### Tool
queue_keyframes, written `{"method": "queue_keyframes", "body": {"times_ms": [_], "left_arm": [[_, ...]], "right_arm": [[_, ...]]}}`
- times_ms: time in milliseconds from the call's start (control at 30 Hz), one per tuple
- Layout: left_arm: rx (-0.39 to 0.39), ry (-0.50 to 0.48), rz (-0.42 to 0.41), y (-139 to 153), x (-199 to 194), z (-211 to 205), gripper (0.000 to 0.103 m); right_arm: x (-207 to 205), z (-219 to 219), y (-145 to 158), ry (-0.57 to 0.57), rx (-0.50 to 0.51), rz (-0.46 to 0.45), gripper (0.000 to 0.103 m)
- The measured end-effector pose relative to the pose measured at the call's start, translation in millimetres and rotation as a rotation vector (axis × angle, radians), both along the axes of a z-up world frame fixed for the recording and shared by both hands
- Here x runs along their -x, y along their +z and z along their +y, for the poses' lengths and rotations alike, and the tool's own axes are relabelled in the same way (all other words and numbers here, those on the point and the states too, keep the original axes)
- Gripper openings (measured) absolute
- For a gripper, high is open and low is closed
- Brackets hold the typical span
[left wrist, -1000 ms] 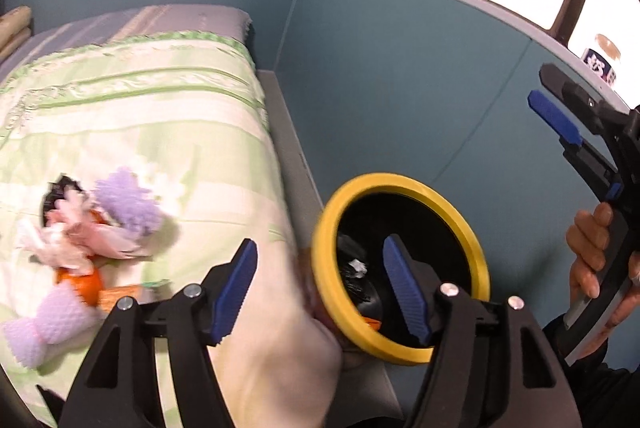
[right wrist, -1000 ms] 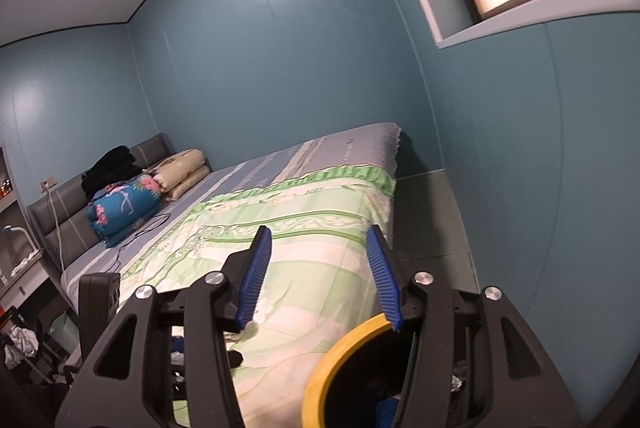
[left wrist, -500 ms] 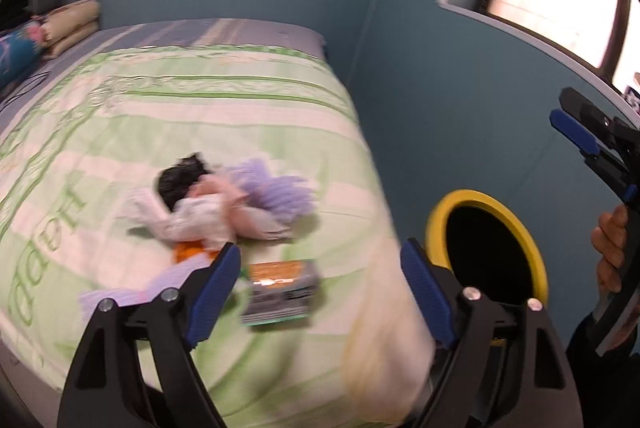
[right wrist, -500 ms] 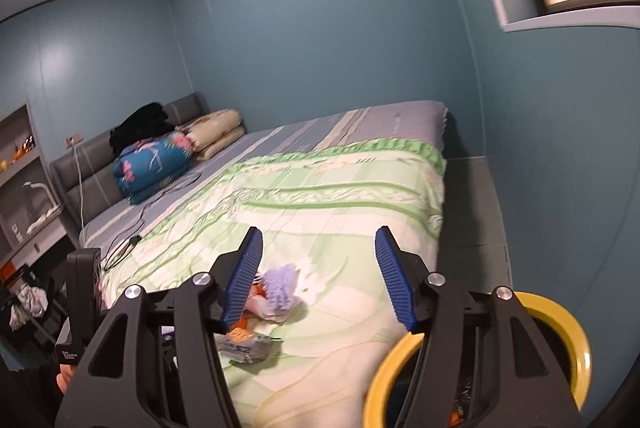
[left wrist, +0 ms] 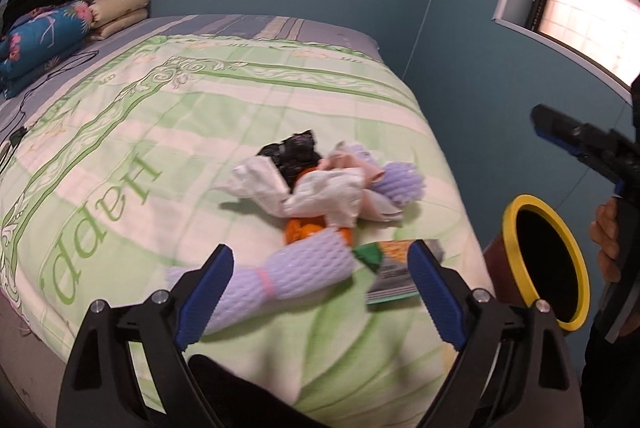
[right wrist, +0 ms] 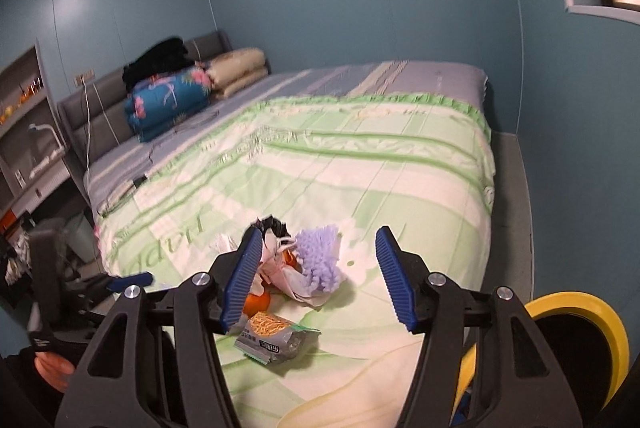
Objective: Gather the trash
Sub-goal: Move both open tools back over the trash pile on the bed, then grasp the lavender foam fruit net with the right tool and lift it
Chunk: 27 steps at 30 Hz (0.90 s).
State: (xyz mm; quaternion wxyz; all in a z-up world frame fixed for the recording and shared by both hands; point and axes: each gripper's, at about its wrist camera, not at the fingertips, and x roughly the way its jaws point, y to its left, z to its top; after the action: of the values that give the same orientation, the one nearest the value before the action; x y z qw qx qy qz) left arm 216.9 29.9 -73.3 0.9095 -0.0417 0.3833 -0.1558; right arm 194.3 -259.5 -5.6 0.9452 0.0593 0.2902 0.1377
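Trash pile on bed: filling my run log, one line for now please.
left hand-held gripper: open, empty | right hand-held gripper: open, empty | yellow-rimmed bin: beside bed

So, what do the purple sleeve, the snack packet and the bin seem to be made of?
Purple sleeve: probably soft foam netting; it has a matte, ribbed mesh surface. Snack packet: probably thin foil-like plastic film; it is grey, shiny, crinkled and printed. Bin: likely hard plastic; its yellow rim is smooth and evenly coloured.

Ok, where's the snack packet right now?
The snack packet lies flat on the green quilt near the bed's foot, just in front of the orange peel. In the left wrist view it sits beside the purple foam net.
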Motion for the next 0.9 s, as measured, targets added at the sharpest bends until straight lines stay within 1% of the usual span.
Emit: {"method": "queue_keyframes", "body": {"times_ms": [133,267,300,333,467,633,700,767,900], "left_arm": [[0.006,0.000,0.002,-6.3,-4.4,17.7,0.089],[-0.013,0.007,-0.002,-14.6,-8.4,29.7,0.092],[-0.016,0.008,-0.002,-16.5,-8.9,32.3,0.092],[-0.017,0.008,-0.001,-18.4,-9.6,34.5,0.093],[-0.057,0.024,-0.016,-25.5,-11.8,43.0,0.095],[-0.061,0.047,0.003,-34.4,-20.7,56.5,0.095],[-0.060,0.038,0.008,-37.2,-24.1,58.5,0.095],[-0.076,0.016,0.004,-39.1,-26.1,55.8,0.095],[-0.141,-0.030,-0.003,-44.8,-29.1,44.4,0.095]], "right_arm": [[-23.5,12.4,-21.2,0.006,0.038,0.058,0.057],[-44.7,20.8,-42.1,-0.001,0.066,0.114,0.057],[-49.6,22.2,-47.0,-0.002,0.075,0.126,0.059],[-54.2,23.6,-51.7,-0.004,0.085,0.136,0.062],[-68.9,27.0,-68.1,-0.009,0.108,0.173,0.062],[-82.9,30.4,-82.0,-0.006,0.137,0.202,0.063],[-87.6,33.4,-85.7,0.007,0.146,0.209,0.066],[-91.9,36.9,-89.1,0.017,0.166,0.215,0.066],[-100.8,43.3,-94.4,0.033,0.201,0.230,0.066]]}}
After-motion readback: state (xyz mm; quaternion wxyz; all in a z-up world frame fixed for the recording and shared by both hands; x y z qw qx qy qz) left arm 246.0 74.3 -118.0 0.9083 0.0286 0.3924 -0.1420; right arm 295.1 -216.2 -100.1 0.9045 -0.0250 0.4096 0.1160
